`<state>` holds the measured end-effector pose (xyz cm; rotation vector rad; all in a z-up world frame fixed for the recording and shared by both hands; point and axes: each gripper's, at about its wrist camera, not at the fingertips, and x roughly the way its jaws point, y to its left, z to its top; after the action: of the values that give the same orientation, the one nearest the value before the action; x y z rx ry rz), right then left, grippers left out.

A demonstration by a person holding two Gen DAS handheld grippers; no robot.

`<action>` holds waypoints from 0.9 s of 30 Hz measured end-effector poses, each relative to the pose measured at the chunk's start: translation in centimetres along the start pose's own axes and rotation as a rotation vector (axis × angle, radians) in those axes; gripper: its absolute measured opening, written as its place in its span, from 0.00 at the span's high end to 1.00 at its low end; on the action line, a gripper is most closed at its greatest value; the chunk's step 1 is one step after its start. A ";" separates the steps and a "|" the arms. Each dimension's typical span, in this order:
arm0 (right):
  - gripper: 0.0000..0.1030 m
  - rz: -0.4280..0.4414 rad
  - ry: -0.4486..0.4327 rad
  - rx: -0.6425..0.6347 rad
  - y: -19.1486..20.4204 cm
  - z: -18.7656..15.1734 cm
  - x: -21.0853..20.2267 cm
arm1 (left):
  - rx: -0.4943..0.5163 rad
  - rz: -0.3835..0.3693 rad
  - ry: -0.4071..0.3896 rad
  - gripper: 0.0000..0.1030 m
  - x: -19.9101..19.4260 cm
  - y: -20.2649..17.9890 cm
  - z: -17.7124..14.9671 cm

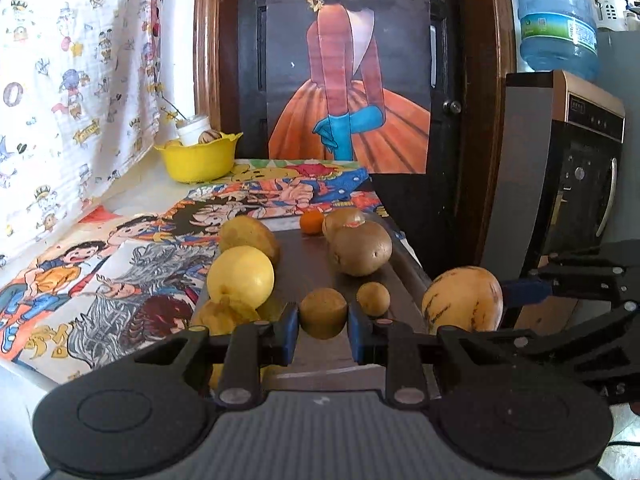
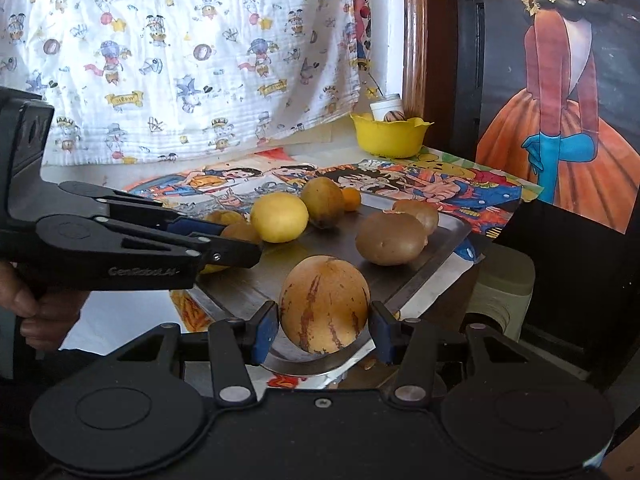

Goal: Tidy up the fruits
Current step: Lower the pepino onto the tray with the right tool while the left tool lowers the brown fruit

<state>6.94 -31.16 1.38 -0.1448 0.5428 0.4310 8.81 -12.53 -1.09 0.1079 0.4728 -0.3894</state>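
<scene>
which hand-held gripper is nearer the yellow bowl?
Left, slightly. The left hand-held gripper grips a small brown fruit mid-tray; the right hand-held gripper holds the striped melon at the tray's near edge, farther from the yellow bowl.

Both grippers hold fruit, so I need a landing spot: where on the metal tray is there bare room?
The metal tray is bare down its middle, between the yellow fruit and the brown fruit, and toward the near right rim. The left side is crowded with piled fruit; the yellow bowl already holds things.
</scene>
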 end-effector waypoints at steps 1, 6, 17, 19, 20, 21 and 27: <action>0.50 0.004 0.004 -0.006 -0.2 0.0 0.2 | 0.002 0.001 0.005 0.73 0.1 -0.1 -0.1; 0.50 0.029 0.015 -0.049 -1.2 0.5 1.6 | 0.003 0.004 0.028 0.73 0.4 -0.3 -0.5; 0.50 0.089 0.054 -0.075 -1.7 1.1 3.7 | -0.016 0.035 0.079 0.73 1.0 -0.2 -0.9; 0.50 0.094 0.049 -0.064 -1.9 1.1 3.7 | -0.021 0.038 0.093 0.73 1.2 -0.2 -1.0; 0.50 0.095 0.046 -0.062 -1.9 1.1 3.8 | -0.024 0.039 0.099 0.73 1.3 -0.2 -1.0; 0.50 0.095 0.043 -0.064 -1.9 1.1 3.8 | -0.024 0.041 0.103 0.73 1.4 -0.2 -1.1; 0.50 0.079 0.029 -0.076 -1.8 1.2 4.2 | -0.034 0.061 0.112 0.73 1.7 0.0 -1.2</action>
<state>11.54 -31.00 0.18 -0.2035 0.5620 0.5276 9.67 -12.83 -2.95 0.1113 0.5851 -0.3162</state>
